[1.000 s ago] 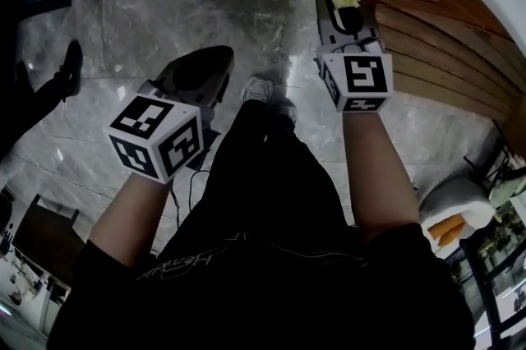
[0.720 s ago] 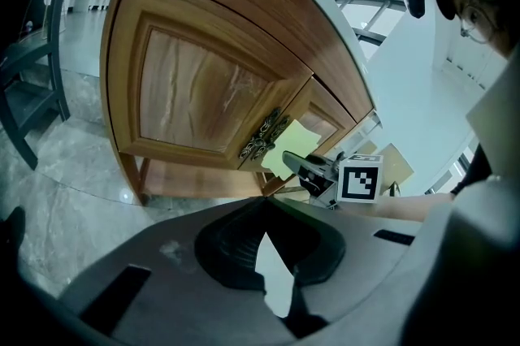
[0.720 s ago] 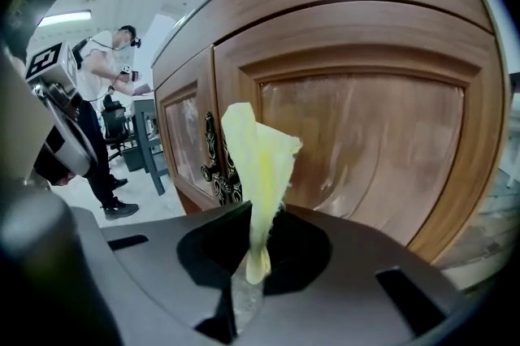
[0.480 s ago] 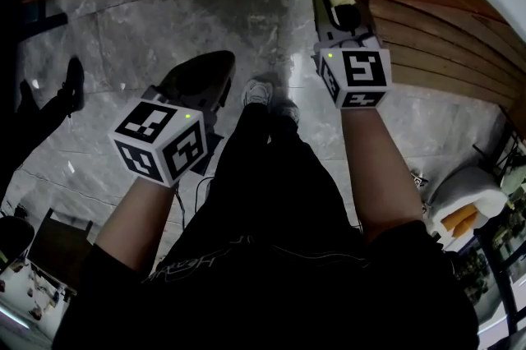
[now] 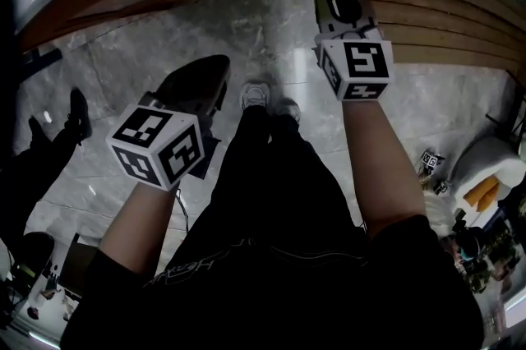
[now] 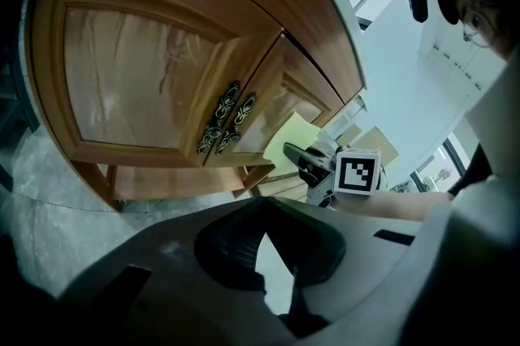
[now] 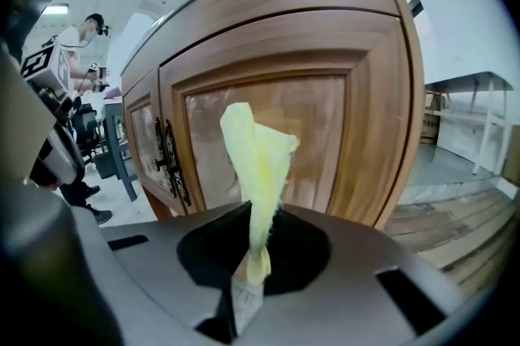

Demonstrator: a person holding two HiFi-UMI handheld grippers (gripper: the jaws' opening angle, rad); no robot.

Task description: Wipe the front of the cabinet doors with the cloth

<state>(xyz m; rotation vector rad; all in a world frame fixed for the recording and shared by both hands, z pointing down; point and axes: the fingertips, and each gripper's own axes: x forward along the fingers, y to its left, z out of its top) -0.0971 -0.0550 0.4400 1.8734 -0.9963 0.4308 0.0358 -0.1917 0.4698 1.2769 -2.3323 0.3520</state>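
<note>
The right gripper [image 7: 253,259] pinches the yellow cloth [image 7: 256,153] upright at frame centre, in front of the wooden cabinet door [image 7: 341,133]. The left gripper [image 6: 262,206], at lower centre, is closed on nothing.

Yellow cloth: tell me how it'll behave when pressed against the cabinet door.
Probably floppy: the yellow cloth folds and crumples above the right tongs, which pinch it at one end. Likely light, since that small pinch holds it upright. It should flatten against the cabinet door.

Cloth [image 7: 256,166] in right gripper [image 7: 246,283], before cabinet door [image 7: 341,133].
</note>
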